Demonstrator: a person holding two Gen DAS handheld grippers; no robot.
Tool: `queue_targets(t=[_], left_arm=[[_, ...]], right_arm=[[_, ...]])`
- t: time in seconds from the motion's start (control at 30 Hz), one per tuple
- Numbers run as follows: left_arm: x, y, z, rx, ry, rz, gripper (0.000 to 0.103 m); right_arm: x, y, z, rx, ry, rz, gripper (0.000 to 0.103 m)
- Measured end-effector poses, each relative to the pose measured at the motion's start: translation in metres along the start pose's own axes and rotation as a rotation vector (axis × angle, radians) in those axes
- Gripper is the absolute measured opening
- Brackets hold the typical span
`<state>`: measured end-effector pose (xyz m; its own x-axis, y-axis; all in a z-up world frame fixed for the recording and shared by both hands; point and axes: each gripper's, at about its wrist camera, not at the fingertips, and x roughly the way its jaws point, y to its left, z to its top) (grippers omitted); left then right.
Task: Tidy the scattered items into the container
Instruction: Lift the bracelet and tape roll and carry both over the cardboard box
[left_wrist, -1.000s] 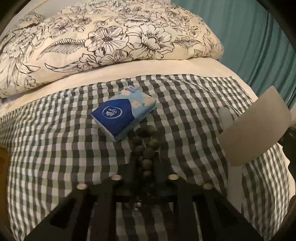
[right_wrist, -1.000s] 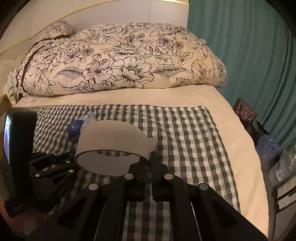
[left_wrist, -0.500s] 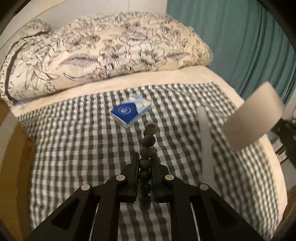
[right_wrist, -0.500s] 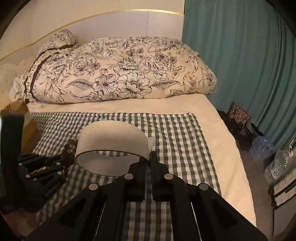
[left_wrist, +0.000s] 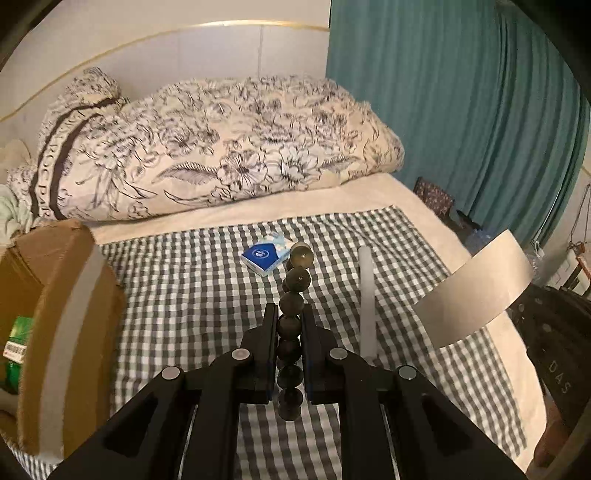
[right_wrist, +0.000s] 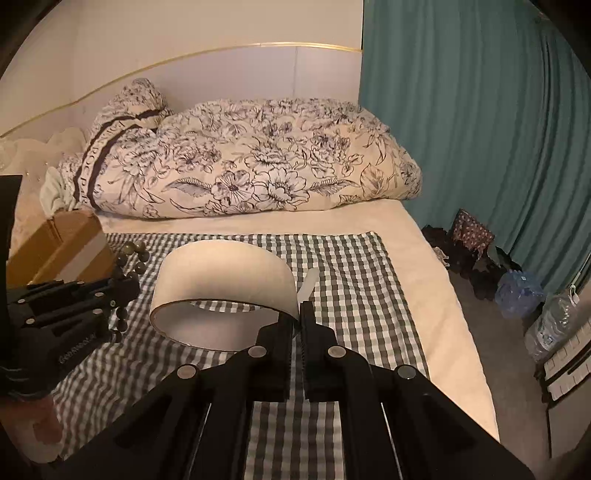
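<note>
Both hand-held grippers hang above the bed: the left gripper (left_wrist: 289, 314) is clamped on a string of dark beads (left_wrist: 291, 321), which runs between its fingers and sticks out past the tips, and the right gripper (right_wrist: 296, 314) is pinched tight on the wall of a wide tape roll (right_wrist: 225, 291), carried clear of the cloth. Below them a green-and-white checked cloth (left_wrist: 184, 288) covers the near part of the mattress, with a floral duvet (left_wrist: 229, 155) bunched at the far end and a teal curtain (left_wrist: 461, 110) on the right. At the left edge of the cloth stands the cardboard box (left_wrist: 55, 295). A slim white stick (left_wrist: 366, 295) lies on the cloth right of centre, and a small blue tissue pack (left_wrist: 266, 254) lies farther off, near the middle.
</note>
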<state>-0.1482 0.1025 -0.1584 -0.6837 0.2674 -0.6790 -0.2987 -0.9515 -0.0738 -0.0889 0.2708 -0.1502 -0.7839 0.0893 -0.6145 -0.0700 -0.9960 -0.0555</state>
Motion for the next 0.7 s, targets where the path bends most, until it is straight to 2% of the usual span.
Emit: queue_targets(t=[0.3, 0.7], left_arm=[[-0.062, 0.017, -0.015, 0.013, -0.052, 0.039, 0.010], [-0.119, 0.045, -0.026, -0.016, -0.108, 0.093, 0.010]], right_arm=[[-0.059, 0.011, -0.018, -0.026, -0.024, -0.011, 0.004], [-0.099, 0.034, -0.024, -0.015, -0.058, 0.036, 0.004]])
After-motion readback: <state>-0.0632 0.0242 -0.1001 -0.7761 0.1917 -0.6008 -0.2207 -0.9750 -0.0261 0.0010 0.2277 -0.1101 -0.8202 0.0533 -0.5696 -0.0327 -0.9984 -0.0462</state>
